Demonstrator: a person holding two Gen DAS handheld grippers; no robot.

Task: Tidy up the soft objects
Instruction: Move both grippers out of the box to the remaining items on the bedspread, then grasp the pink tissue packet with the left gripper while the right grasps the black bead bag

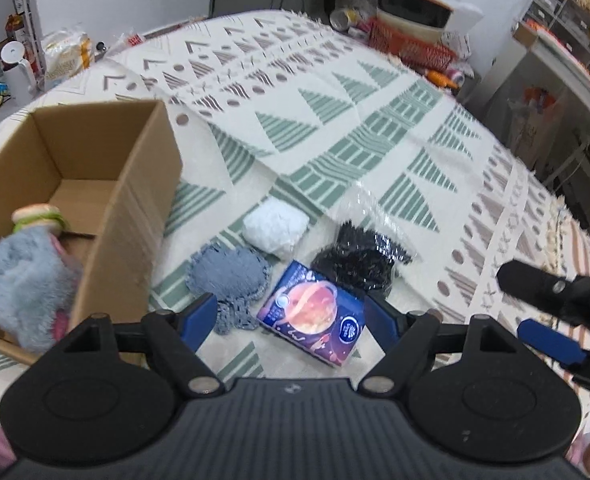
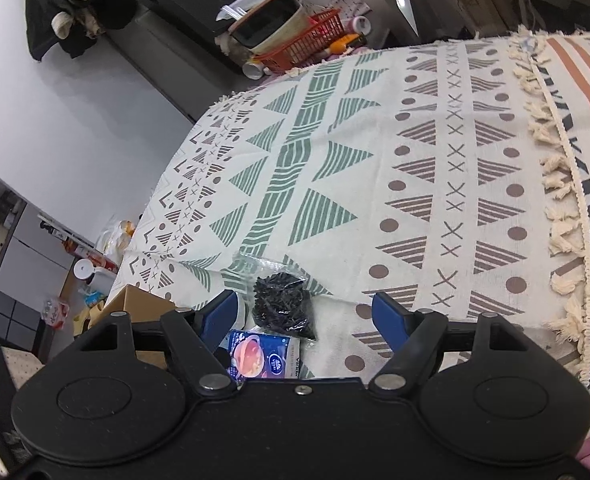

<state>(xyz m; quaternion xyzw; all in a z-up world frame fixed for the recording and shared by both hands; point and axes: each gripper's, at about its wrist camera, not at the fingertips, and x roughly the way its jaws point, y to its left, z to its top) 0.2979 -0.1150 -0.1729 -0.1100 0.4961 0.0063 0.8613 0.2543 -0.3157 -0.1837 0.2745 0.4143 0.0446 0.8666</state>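
The tissue pack (image 1: 311, 315) lies right of the box (image 1: 135, 216), between cloth (image 1: 225, 280) and bagged bundle (image 1: 361, 258).

From where I watch: a bed or table draped in a cream patterned cloth (image 1: 335, 120), green and brown triangles, dots and crosses, tasselled fringe (image 2: 555, 200) along one edge. Beyond its far end I count a red plastic basket (image 2: 307, 40) and a dark-lined bin (image 1: 415, 12) among clutter. White wall (image 2: 75, 112) at the left of the right view. Grey shelving unit (image 1: 567, 8) with drawers at the right of the left view. A white jug (image 1: 15, 68) stands on the floor. Even indoor light.
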